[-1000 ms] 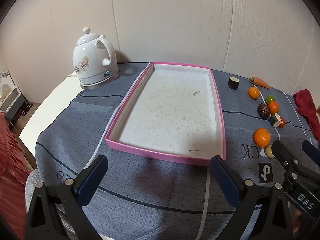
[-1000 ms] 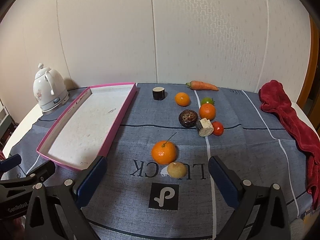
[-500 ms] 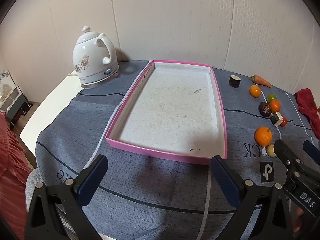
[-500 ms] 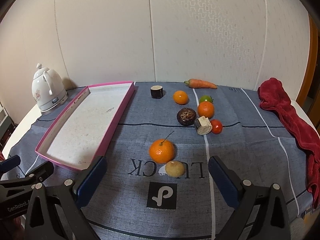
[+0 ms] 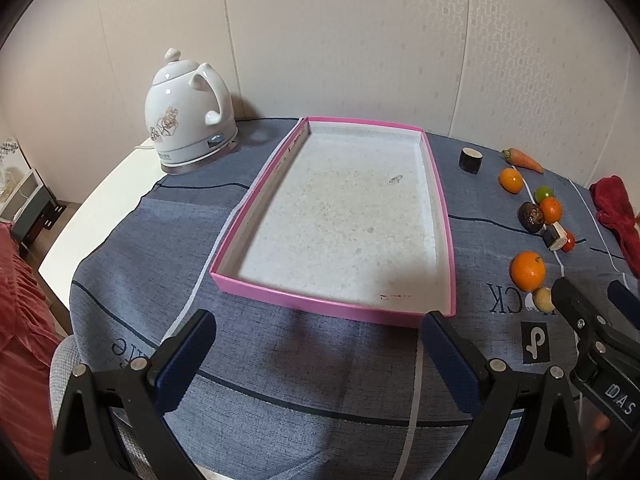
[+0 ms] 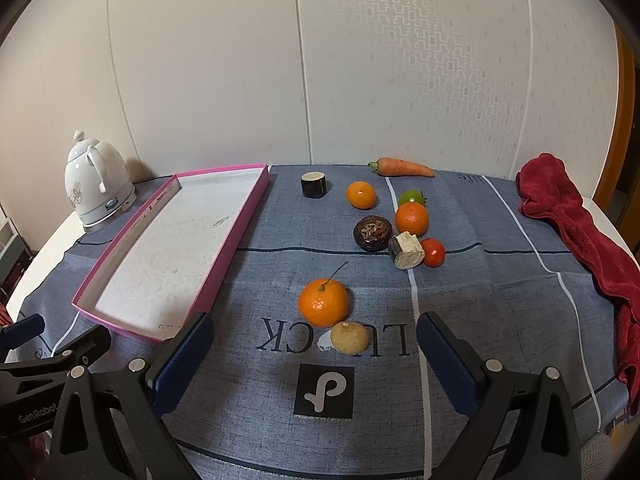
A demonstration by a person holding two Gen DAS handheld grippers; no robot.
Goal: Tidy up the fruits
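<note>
On the bench (image 6: 500,304), under a grey cloth, I count three oranges: one with a stem (image 6: 323,302) nearest the grippers, one (image 6: 411,219) in the cluster, one (image 6: 361,195) further back. There is one carrot (image 6: 402,168) by the wall, one lime (image 6: 411,197), one tomato (image 6: 433,252), one small yellow fruit (image 6: 350,337) touching the stemmed orange, one dark wrinkled fruit (image 6: 372,233), and two cut stubs, a pale one (image 6: 405,250) and a dark one (image 6: 313,184). All lie on the cloth, right of the one pink tray (image 5: 438,196), which holds nothing. One white kettle (image 5: 188,116) stands left of the tray; one red towel (image 6: 576,224) lies at the right edge. The left gripper (image 5: 316,344) faces the tray's near rim, fingers spread wide. The right gripper (image 6: 312,348) hangs just before the yellow fruit, fingers likewise spread, gripping nothing.
</note>
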